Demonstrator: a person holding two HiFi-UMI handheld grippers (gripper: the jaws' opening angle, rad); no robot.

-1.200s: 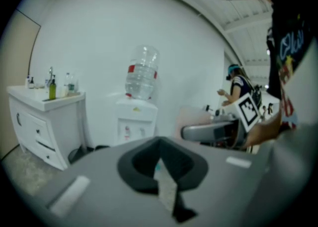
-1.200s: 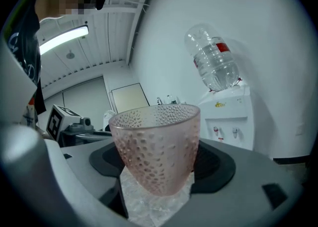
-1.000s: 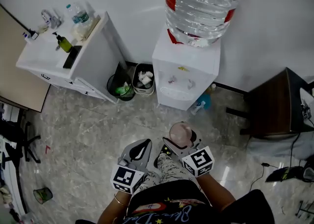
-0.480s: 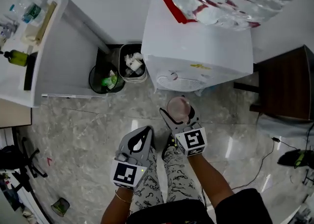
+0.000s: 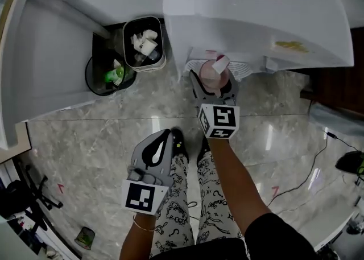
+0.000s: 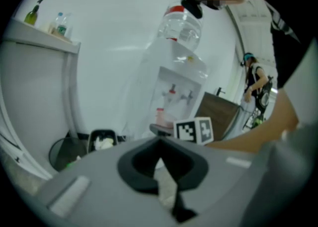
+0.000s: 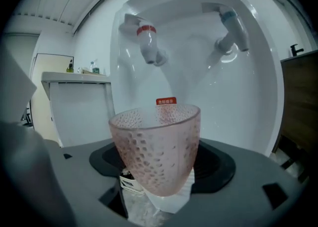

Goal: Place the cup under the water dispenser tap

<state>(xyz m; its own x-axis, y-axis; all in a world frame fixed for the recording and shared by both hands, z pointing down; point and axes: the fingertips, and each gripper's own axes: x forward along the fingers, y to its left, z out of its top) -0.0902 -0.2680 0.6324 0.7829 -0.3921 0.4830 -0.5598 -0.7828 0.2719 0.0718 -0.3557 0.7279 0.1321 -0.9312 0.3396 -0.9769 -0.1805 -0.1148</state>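
Right gripper (image 5: 214, 85): clamped on the pink dimpled cup (image 7: 156, 146), low on its wall, rim up
Left gripper (image 5: 161, 142): tongs pressed together, nothing in them, hanging back by the legs
Cup spot: up at the water dispenser (image 5: 256, 20) recess, below the taps, roughly between red tap (image 7: 147, 42) and blue tap (image 7: 233, 25); not set down yet by the look of it
Risk 1: landing between the taps rather than under one, so water missing the rim; probably needs a sideways nudge first
Risk 2: rim knocking a spout if lifted on the way in
Risk 3: tapered, slick-looking wall, so could slip or tip if let go above the drip tray (image 5: 243, 70)
Risk 4: letting go half on the tray edge, cup toppling to the floor
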